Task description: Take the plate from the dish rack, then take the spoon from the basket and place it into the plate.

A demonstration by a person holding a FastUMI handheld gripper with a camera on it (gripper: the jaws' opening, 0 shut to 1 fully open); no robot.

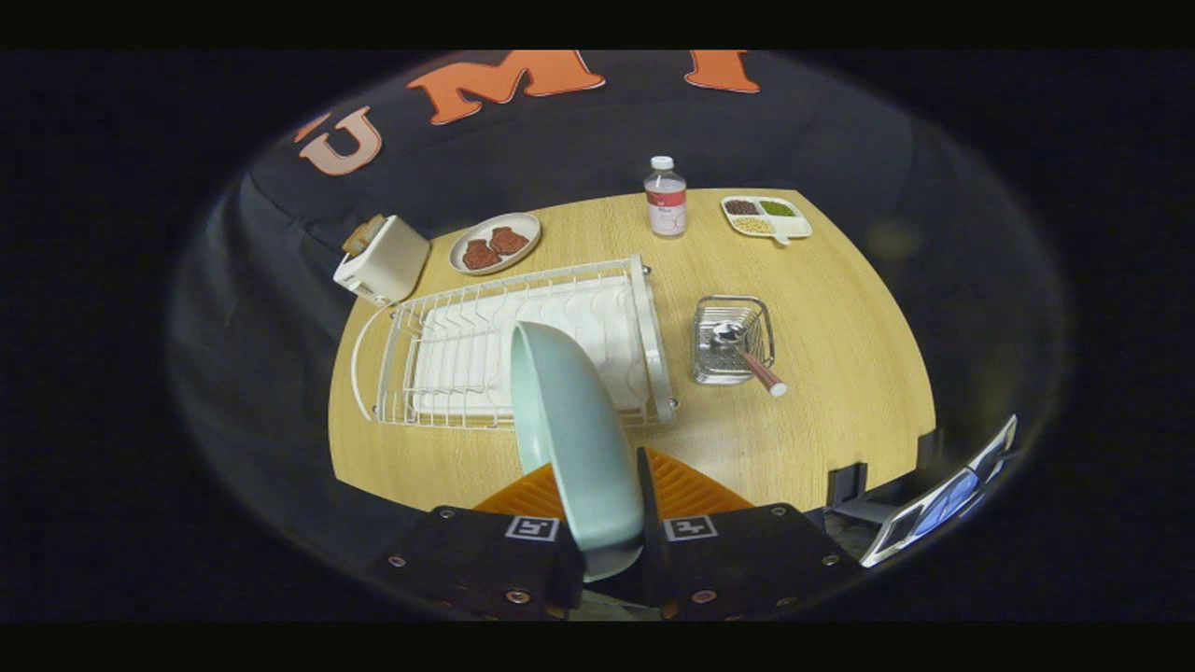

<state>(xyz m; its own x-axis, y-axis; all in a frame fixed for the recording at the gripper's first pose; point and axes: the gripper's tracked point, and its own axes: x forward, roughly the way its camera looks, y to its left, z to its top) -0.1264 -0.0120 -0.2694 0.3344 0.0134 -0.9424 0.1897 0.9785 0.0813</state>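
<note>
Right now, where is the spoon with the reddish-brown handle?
In the gripper view, the spoon with the reddish-brown handle lies in the small metal wire basket on the wooden table, right of the white wire dish rack, beyond the gripper holding the pale green plate.

The pale green round plate (574, 439) hides the near middle part of the white wire dish rack (523, 345), and the plate's lowest edge is lost between the gripper (605, 551) fingers. The metal spoon (742, 353) with the red handle has its bowl partly behind the wires of the small steel basket (733, 341). The label on the clear plastic bottle (666, 198) is too small to tell.
</note>
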